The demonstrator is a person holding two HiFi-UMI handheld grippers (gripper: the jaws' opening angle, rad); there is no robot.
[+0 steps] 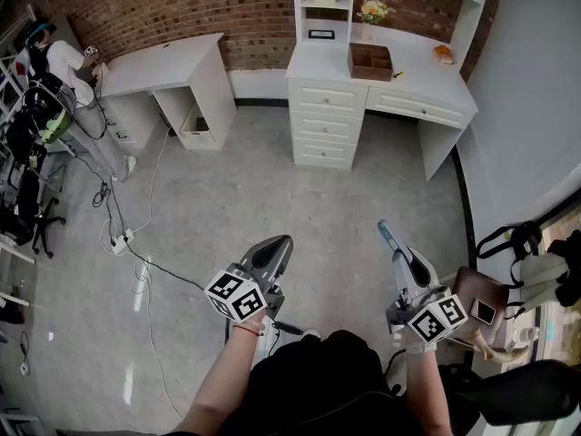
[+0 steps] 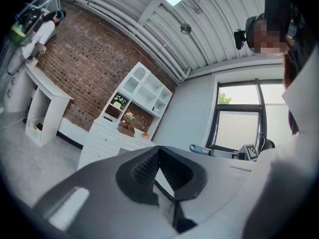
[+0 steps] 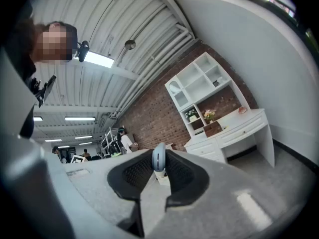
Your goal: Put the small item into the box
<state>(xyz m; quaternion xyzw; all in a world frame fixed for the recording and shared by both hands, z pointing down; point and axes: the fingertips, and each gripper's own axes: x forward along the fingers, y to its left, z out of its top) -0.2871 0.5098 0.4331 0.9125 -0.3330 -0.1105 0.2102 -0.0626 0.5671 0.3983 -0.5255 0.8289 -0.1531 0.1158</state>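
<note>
A brown wooden box (image 1: pixel 369 62) stands on the white drawer desk (image 1: pixel 427 84) against the far brick wall; the box also shows small in the left gripper view (image 2: pixel 126 129) and in the right gripper view (image 3: pixel 213 128). Both grippers hang over the floor, well short of the desk. My right gripper (image 1: pixel 386 235) is shut on a small pale-blue item (image 3: pixel 158 158), which sticks up between its pads and shows at the tip (image 1: pixel 383 230) in the head view. My left gripper (image 1: pixel 282 242) is shut with nothing in it; its pads (image 2: pixel 144 166) meet in a narrow V.
A second white desk (image 1: pixel 172 62) stands at the back left, with a person (image 1: pixel 56 62) beside it. Cables (image 1: pixel 136 252) trail over the grey floor at left. A brown seat with a phone (image 1: pixel 481 305) and bags sits by my right side. An orange thing (image 1: pixel 443 54) lies on the drawer desk.
</note>
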